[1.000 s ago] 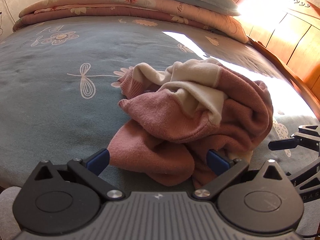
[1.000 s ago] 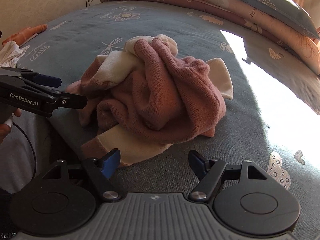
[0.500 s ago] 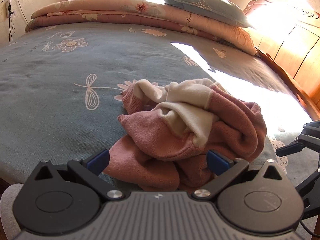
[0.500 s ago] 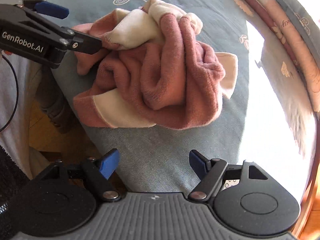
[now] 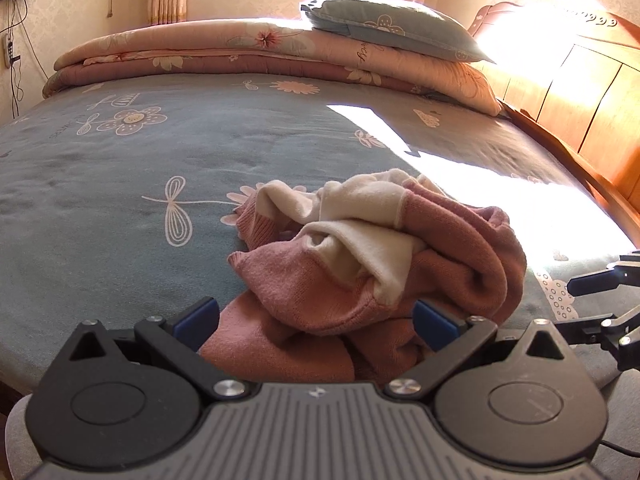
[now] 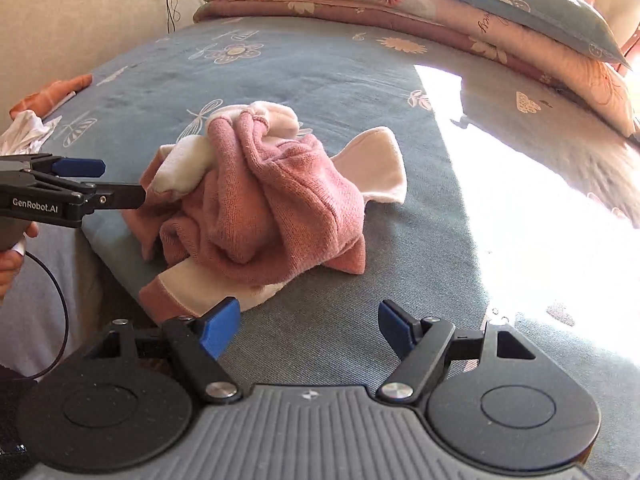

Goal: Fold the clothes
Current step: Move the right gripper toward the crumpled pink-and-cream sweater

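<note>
A crumpled pink and cream knit garment [image 5: 360, 264] lies in a heap near the front edge of the blue flowered bed [image 5: 120, 184]. It also shows in the right wrist view [image 6: 264, 208]. My left gripper [image 5: 316, 320] is open, its jaws wide on either side of the heap's near edge. It also shows from the side in the right wrist view [image 6: 108, 184], at the heap's left. My right gripper [image 6: 308, 324] is open and empty, just short of the heap's cream hem. Its fingertips [image 5: 592, 280] show at the right edge of the left wrist view.
A folded pink quilt [image 5: 248, 52] with a blue pillow [image 5: 392, 28] on it lies along the far side of the bed. A wooden headboard [image 5: 580, 96] runs along the right. Orange and white clothes [image 6: 36, 112] lie at the bed's left corner.
Both cameras have tilted up and drawn back slightly, so more of the far bed shows. The right gripper has come back level, near the heap's hem. The garment has not moved.
</note>
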{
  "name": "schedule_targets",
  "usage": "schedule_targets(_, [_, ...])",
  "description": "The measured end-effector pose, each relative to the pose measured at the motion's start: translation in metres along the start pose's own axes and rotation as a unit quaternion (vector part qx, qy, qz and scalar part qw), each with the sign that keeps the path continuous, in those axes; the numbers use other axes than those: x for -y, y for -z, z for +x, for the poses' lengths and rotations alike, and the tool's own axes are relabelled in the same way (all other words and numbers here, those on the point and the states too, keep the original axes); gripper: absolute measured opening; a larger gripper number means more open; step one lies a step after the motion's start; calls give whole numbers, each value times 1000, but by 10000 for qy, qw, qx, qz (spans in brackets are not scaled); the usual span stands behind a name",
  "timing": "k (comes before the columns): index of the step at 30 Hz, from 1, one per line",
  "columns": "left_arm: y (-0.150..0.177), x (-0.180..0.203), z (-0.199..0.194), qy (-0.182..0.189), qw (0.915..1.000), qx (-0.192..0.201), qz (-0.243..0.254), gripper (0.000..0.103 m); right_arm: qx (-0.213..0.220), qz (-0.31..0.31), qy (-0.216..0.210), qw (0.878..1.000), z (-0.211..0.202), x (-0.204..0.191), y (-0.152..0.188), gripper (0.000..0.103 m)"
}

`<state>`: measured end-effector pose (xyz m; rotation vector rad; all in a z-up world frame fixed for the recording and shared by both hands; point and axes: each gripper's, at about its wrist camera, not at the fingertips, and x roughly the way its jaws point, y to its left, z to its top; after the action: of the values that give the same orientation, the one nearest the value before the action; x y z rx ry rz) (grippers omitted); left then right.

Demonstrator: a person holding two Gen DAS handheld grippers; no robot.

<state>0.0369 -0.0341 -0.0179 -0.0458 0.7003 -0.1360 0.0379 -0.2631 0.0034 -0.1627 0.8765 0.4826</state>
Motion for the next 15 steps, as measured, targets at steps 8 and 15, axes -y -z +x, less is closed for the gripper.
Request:
schedule_targets(8, [0,4,4,297,9990,82,319,102,890,-395,104,9952,-16,-9,-17,55])
schedule_targets(15, [5,2,-1,192,9972,375,615,102,819,-778,116,9935,-3,-24,-28,32])
